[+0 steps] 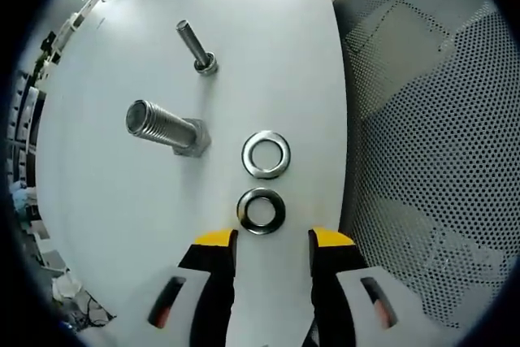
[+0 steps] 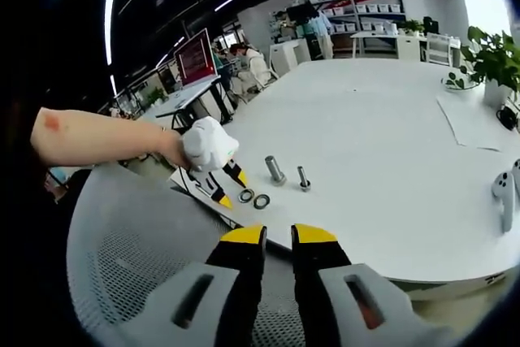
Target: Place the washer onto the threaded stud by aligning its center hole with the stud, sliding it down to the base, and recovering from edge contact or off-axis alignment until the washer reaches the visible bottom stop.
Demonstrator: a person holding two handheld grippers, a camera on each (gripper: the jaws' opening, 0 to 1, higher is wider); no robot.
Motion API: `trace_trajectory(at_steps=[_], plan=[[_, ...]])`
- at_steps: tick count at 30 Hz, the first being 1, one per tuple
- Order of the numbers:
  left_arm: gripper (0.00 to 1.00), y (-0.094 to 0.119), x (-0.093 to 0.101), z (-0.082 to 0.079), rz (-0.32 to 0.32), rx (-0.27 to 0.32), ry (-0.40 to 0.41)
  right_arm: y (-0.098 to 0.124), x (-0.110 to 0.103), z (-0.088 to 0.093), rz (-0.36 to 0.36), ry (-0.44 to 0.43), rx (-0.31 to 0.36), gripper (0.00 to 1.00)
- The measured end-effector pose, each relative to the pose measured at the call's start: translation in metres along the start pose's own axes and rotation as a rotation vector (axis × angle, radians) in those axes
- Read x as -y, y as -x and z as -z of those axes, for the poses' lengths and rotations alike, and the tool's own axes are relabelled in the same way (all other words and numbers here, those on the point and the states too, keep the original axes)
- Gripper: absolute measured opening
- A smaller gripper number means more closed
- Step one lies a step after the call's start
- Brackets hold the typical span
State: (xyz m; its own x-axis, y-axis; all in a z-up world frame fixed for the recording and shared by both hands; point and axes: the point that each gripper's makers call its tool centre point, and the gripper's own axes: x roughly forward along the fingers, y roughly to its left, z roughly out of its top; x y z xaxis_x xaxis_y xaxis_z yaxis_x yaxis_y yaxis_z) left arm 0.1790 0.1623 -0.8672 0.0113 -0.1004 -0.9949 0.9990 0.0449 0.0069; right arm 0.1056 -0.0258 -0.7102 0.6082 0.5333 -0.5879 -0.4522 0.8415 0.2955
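In the left gripper view two steel washers lie on the white table (image 1: 146, 217): a near washer (image 1: 261, 210) just ahead of my jaws and a second washer (image 1: 266, 154) beyond it. A large threaded stud (image 1: 166, 127) stands left of them, and a thin stud (image 1: 195, 46) stands farther off. My left gripper (image 1: 273, 240) is open, with nothing between its yellow tips. The right gripper view has the left gripper (image 2: 224, 188) in a gloved hand (image 2: 207, 146) beside both washers (image 2: 253, 198) and the studs (image 2: 276, 170). My right gripper (image 2: 279, 236) hangs over a chair, its jaws narrowly apart and empty.
A grey mesh chair (image 1: 431, 144) stands against the table edge on the right; it also appears as the chair (image 2: 122, 266) under my right gripper. A potted plant (image 2: 491, 62) and a white controller (image 2: 504, 193) sit on the table's far right. Desks and shelves fill the room behind.
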Motion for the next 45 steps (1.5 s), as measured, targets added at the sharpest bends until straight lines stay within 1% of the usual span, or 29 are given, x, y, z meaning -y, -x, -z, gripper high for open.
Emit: trace_trajectory(at_steps=[11,20,28,30,33,34,45], plan=[[0.34,0.0004,0.0,0.0002,-0.003,-0.014,0.004,-0.0002,0.0,-0.0001,0.0,-0.001,0.002,0.16],[0.33,0.0004,0.0005,0.0005,-0.006,0.009,0.0,-0.0001,-0.0008,-0.0007,-0.003,0.0,0.007,0.16],[0.32,0.0004,0.0012,-0.0002,-0.005,0.012,-0.02,0.0,-0.0008,-0.0013,-0.005,0.002,0.01,0.16],[0.34,0.0006,0.0001,-0.0005,-0.01,0.008,-0.027,0.0,-0.0012,-0.0011,-0.007,0.005,0.007,0.16],[0.41,0.0015,-0.007,-0.0019,-0.047,0.007,-0.053,-0.0001,-0.0013,-0.001,-0.009,0.006,0.007,0.16],[0.43,0.0015,-0.0071,-0.0019,-0.048,0.006,-0.052,0.0,-0.0014,-0.0009,-0.009,0.006,0.006,0.16],[0.43,0.0015,-0.0072,-0.0022,-0.039,0.008,-0.061,-0.0005,-0.0021,-0.0002,-0.016,0.009,0.0,0.16]])
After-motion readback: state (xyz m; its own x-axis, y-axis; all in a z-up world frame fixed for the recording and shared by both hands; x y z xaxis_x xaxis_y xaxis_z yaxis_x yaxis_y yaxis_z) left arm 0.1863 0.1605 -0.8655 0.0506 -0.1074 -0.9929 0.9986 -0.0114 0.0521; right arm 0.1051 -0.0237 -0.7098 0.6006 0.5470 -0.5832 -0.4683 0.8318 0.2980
